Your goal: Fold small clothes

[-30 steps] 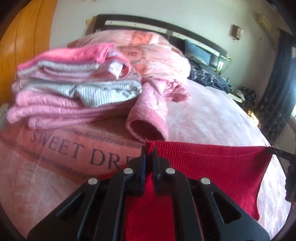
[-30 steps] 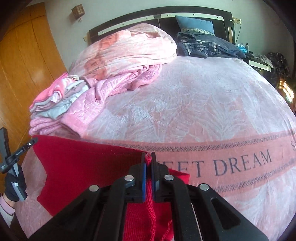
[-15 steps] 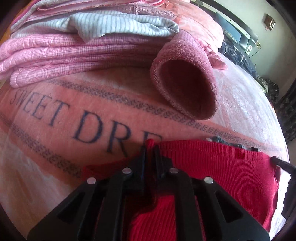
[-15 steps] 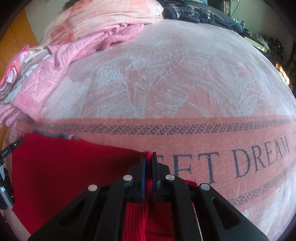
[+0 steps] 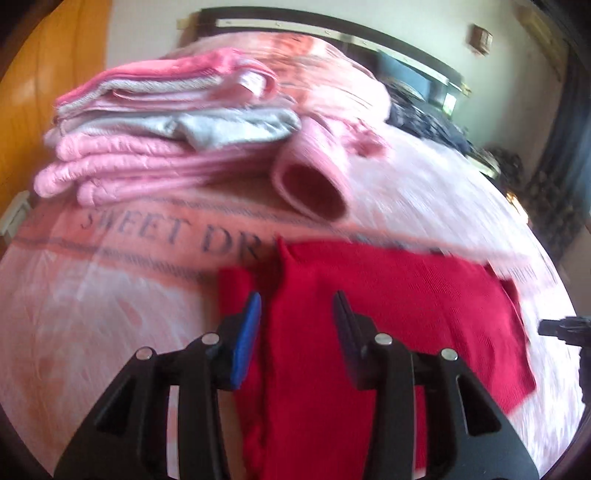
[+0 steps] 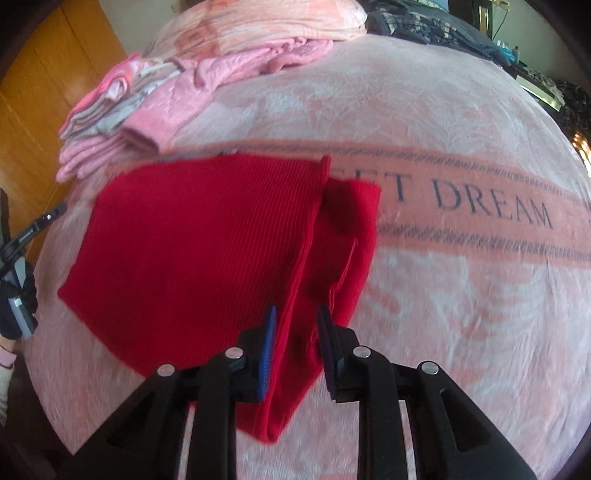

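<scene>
A red ribbed knit garment (image 5: 388,306) (image 6: 199,251) lies flat on the pink bedspread (image 6: 424,302), folded over, with a narrower red layer showing along one side. My left gripper (image 5: 297,306) stands open just above the garment's near edge, nothing between its fingers. My right gripper (image 6: 297,321) is open too, its fingers straddling the garment's folded edge without pinching it. In the right wrist view the left gripper (image 6: 22,236) shows at the far left edge, held by a gloved hand. The left wrist view is motion-blurred.
A stack of folded pink and grey clothes (image 5: 162,129) (image 6: 107,122) sits behind the garment. A pink quilted jacket's sleeve (image 5: 314,181) lies next to the stack. A heaped pink blanket (image 6: 266,33) and dark clothes (image 6: 443,26) lie by the headboard. An orange wardrobe (image 6: 33,107) stands at left.
Both grippers let go of the red garment's corners and opened. The garment now lies flat on the bed, and both grippers have drawn back from it.
</scene>
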